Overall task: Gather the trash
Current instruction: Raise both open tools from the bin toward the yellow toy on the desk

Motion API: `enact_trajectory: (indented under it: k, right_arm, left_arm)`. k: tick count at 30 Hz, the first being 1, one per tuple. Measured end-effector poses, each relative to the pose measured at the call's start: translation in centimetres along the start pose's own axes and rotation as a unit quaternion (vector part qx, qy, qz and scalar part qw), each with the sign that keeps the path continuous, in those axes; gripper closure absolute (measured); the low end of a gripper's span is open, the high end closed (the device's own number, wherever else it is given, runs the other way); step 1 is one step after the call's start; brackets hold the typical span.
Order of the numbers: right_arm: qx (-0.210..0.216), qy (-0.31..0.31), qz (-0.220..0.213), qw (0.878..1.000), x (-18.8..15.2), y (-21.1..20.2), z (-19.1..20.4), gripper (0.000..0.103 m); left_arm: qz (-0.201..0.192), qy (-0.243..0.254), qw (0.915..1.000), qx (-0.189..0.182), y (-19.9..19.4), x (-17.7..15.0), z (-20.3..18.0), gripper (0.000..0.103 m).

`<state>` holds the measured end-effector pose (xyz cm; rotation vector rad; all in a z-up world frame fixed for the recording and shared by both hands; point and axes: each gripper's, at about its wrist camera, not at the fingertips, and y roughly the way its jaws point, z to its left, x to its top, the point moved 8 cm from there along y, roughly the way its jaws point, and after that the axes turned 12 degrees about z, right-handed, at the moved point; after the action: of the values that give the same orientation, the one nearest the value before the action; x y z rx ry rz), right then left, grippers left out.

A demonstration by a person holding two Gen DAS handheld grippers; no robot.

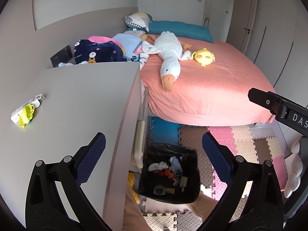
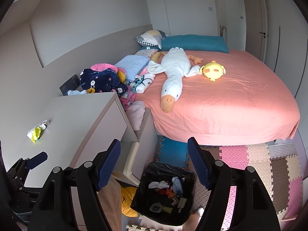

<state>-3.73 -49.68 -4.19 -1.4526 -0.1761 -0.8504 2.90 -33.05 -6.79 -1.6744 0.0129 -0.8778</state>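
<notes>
Both grippers empty, fingers wide, over bin (image 1: 169, 173) on floor. Remaining trash: box (image 1: 27, 107) on tabletop (image 1: 77, 100), far left of left gripper (image 1: 154, 150), long axis diagonal. Left nearer; right gripper (image 2: 154, 157) farther.

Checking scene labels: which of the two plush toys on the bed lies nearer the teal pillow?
The white goose: its tail end almost reaches the teal pillow, while the small yellow plush sits farther down the bed.
</notes>
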Motion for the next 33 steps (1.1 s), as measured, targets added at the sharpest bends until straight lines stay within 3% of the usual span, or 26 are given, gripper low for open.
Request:
enact_trajectory:
  k: [12, 33]
  right_arm:
    - [0.023, -0.018, 0.007, 1.0, 0.3, 1.4, 3.8, 0.031]
    - [0.077, -0.084, 0.033, 0.993, 0.6, 5.0, 15.2, 0.03]
  left_arm:
    - [-0.001, -0.018, 0.9998, 0.013, -0.3, -0.3, 3.3, 0.006]
    - [0.001, -0.104, 0.9923, 0.068, -1.2, -2.5, 15.1, 0.006]
